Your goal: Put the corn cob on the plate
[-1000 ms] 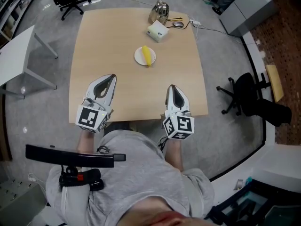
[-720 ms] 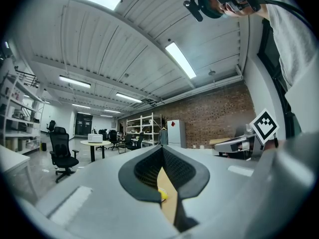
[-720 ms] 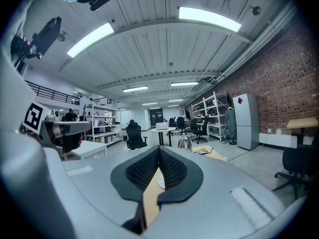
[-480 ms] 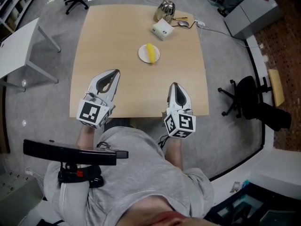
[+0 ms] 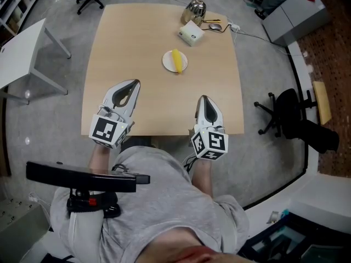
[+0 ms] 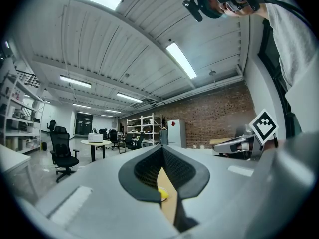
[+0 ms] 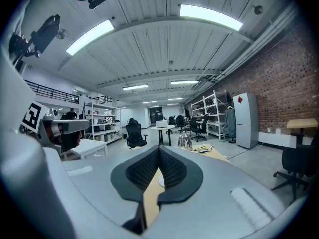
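One corn cob [image 5: 176, 61] is noted lying on the plate [image 5: 167, 63]; the task is judged complete. Left gripper [image 5: 133, 84] and right gripper [image 5: 203, 98] are held well short of the plate, jaws together, nothing between.

Looks like an open-plan lab or workshop office in an industrial hall: bare brick wall [image 6: 219, 111], corrugated ceiling with strip lights [image 7: 209, 16], metal shelving racks [image 6: 142, 127], black swivel chairs [image 6: 62, 148] by a round table [image 6: 96, 143], a grey cabinet [image 7: 245, 119], grey carpet floor [image 5: 269, 75] under a plain wooden table [image 5: 137, 43].
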The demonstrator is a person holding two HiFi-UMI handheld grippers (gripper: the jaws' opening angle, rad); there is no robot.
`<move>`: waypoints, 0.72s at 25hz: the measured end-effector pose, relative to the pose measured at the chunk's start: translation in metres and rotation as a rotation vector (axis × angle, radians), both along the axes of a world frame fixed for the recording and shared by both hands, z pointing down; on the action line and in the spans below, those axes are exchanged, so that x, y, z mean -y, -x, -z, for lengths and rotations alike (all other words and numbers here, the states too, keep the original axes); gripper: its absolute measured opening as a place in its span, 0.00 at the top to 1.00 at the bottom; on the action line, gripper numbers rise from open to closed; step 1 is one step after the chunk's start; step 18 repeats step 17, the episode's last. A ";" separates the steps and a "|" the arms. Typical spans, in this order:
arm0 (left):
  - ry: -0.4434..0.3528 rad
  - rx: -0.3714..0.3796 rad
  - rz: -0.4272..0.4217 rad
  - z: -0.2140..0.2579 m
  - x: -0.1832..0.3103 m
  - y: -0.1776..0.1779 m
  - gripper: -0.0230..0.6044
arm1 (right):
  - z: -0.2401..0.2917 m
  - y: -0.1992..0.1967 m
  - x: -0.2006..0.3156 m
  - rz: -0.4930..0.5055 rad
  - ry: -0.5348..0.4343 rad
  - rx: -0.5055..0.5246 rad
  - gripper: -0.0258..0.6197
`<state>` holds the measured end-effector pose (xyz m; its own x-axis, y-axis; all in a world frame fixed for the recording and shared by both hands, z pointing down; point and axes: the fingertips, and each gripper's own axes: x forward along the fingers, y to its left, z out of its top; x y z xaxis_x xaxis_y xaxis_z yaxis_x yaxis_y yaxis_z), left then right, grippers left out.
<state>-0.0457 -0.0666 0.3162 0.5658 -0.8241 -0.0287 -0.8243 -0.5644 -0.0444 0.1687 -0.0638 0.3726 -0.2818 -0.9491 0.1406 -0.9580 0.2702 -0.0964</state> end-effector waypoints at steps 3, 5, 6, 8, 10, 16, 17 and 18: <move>0.002 -0.002 0.000 -0.002 0.001 0.002 0.93 | -0.002 0.003 0.000 0.001 0.004 0.000 0.95; 0.002 -0.001 0.002 -0.001 0.000 0.003 0.93 | -0.002 0.003 0.000 0.001 0.005 0.000 0.95; 0.002 -0.001 0.002 -0.001 0.000 0.004 0.93 | -0.001 0.003 0.000 0.001 0.004 0.001 0.95; 0.005 -0.001 0.003 -0.002 0.001 0.005 0.93 | -0.001 0.005 0.001 0.003 0.005 0.002 0.95; 0.008 -0.001 0.005 -0.003 0.002 0.007 0.93 | -0.003 0.007 0.003 0.006 0.007 0.003 0.95; 0.008 -0.002 0.010 -0.002 -0.005 0.010 0.93 | -0.003 0.012 -0.004 0.015 0.012 0.003 0.95; 0.007 -0.002 0.011 -0.001 -0.007 0.011 0.93 | -0.003 0.013 -0.006 0.016 0.013 0.003 0.95; 0.007 -0.002 0.011 -0.001 -0.007 0.011 0.93 | -0.003 0.013 -0.006 0.016 0.013 0.003 0.95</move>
